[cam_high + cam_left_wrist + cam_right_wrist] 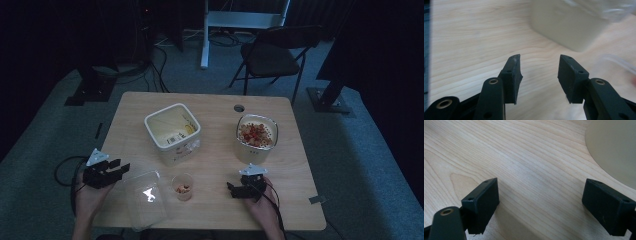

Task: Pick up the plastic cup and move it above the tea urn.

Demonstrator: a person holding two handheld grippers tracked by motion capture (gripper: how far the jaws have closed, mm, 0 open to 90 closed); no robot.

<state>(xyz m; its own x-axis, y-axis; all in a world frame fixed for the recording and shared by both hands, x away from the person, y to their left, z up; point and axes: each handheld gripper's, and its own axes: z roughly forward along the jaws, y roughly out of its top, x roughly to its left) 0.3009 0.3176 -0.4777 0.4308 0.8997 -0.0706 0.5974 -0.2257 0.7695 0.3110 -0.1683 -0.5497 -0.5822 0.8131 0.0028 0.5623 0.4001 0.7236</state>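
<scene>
Left gripper [125, 167] hangs over the counter's [215, 100] near-left edge, fingers [512, 75] partly apart with only bare wood between them. Just beside it lies one clear plastic lid [145, 197], flat on the counter. Right gripper [231, 189] sits low at the near right, fingers [482, 202] spread wide, gripping nothing. Between the two stands one small cup [183, 186] with a few orange pieces in the bottom. Farther back, two tubs: a square white tub [172, 132], open and looking empty, and a rounder tub [256, 137] filled with reddish-tan cereal pieces.
</scene>
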